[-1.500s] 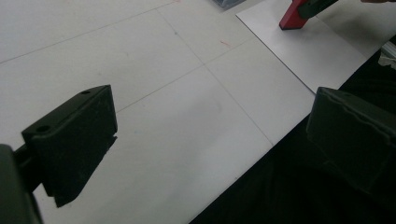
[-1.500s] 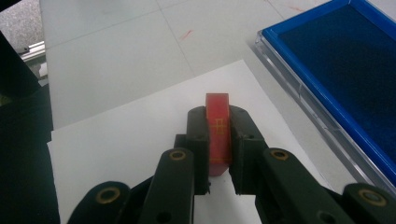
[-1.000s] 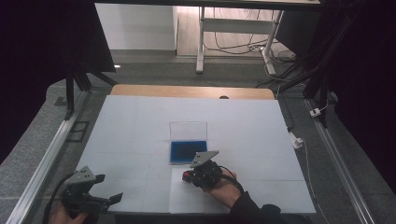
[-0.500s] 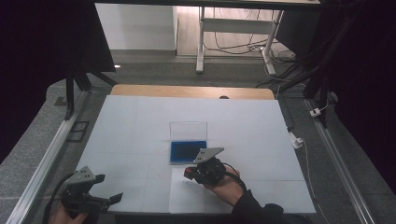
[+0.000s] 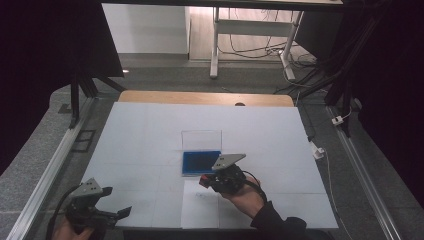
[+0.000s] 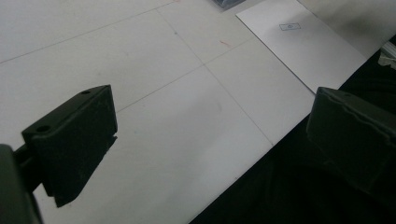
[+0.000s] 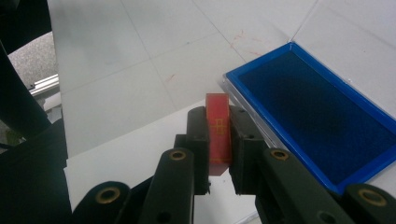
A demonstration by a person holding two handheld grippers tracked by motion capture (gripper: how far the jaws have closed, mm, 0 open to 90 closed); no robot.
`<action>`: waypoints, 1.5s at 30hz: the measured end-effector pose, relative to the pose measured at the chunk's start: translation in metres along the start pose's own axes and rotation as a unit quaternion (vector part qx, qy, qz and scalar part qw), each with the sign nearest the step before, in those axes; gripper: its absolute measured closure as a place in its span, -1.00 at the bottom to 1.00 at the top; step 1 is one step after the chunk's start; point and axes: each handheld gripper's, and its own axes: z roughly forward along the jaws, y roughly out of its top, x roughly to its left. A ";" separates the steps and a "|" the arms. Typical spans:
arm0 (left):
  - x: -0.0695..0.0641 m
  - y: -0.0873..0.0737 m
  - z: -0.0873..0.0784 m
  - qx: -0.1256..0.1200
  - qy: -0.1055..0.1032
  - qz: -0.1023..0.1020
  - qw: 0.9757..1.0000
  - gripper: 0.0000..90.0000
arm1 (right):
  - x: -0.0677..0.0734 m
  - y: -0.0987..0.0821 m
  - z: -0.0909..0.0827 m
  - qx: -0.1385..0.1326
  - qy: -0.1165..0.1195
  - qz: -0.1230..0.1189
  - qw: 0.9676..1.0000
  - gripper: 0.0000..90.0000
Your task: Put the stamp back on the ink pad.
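A lab recording bay is being shown: beyond the white table (image 5: pixel 150 135), black drapes (image 5: pixel 45 60) and loose cables (image 5: pixel 250 47) are hanging.

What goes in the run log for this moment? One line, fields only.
right tongs: shut on red stamp | near: blue ink pad, paper sheet | left tongs: open, holding nothing | table

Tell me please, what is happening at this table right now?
A person works at a white table with a hand-held gripper in each hand. The right hand-held gripper is shut on a small red stamp, holding it beside the open blue ink pad, above a white sheet of paper. The left hand-held gripper waits open and empty near the table's front left corner. The paper already carries one small printed mark.
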 end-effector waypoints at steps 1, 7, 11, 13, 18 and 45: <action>0.000 0.000 0.000 0.000 -0.001 0.000 1.000 -0.96 | 0.000 0.000 0.000 -0.001 0.001 0.000 1.000 0.76; 0.000 0.000 0.000 0.001 0.000 0.001 1.000 -0.96 | -0.003 0.002 -0.002 0.002 0.005 0.004 1.000 0.76; 0.000 0.000 0.000 0.001 0.001 0.001 1.000 -0.95 | -0.005 0.004 -0.003 0.000 0.005 0.005 1.000 0.76; 0.000 0.000 0.000 0.001 0.001 0.001 1.000 -0.95 | -0.006 0.005 -0.004 -0.002 0.003 0.004 1.000 0.76; 0.000 0.000 0.000 0.002 0.001 0.002 1.000 -0.95 | -0.009 0.007 -0.006 -0.006 0.001 0.005 1.000 0.76; 0.000 0.000 0.000 0.001 0.000 -0.001 1.000 -0.95 | -0.042 0.020 0.003 -0.004 -0.040 0.024 0.999 0.76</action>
